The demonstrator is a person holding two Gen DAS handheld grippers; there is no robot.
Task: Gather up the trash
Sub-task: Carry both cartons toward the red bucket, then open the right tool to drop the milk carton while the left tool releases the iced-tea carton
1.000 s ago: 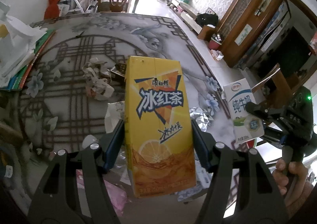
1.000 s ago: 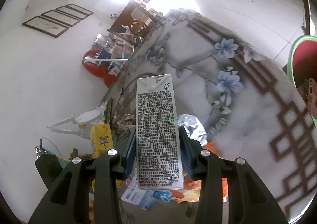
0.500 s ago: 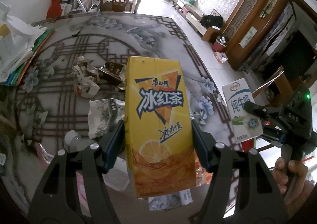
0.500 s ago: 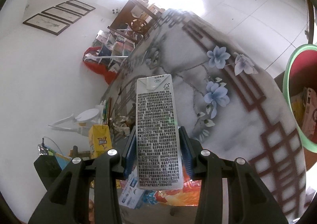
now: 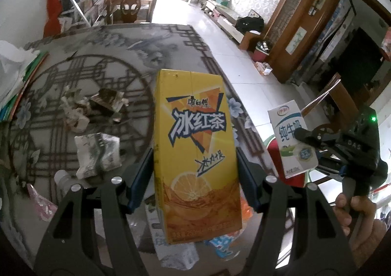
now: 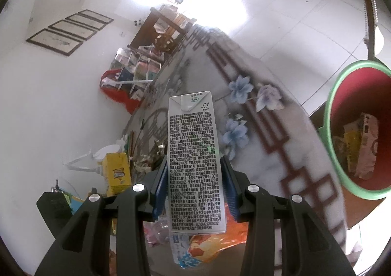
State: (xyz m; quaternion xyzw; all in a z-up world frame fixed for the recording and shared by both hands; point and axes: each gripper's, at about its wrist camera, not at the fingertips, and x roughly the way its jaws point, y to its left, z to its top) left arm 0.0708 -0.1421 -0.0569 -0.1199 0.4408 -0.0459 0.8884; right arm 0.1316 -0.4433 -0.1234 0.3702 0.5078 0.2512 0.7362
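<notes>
My left gripper (image 5: 194, 174) is shut on a yellow iced-tea carton (image 5: 195, 149) and holds it upright above the patterned table (image 5: 117, 56). My right gripper (image 6: 194, 179) is shut on a white milk carton (image 6: 194, 161), its printed side facing the camera. The milk carton also shows in the left wrist view (image 5: 290, 139), at the right past the table edge. The tea carton shows small in the right wrist view (image 6: 116, 171). A red bin with a green rim (image 6: 352, 129), holding some trash, stands on the floor at the right, beside the table.
Crumpled paper (image 5: 97, 151), a brown wrapper (image 5: 106, 100), a clear bottle (image 5: 62, 178) and flat packets (image 5: 176, 249) lie on the table. An orange wrapper (image 6: 215, 239) lies under the right gripper. Books and white bags (image 5: 14, 73) sit at the left edge. A chair (image 5: 132, 2) stands beyond.
Both grippers, still holding their cartons, have drawn back toward the right table edge. The red bin has come much further into the right wrist view.
</notes>
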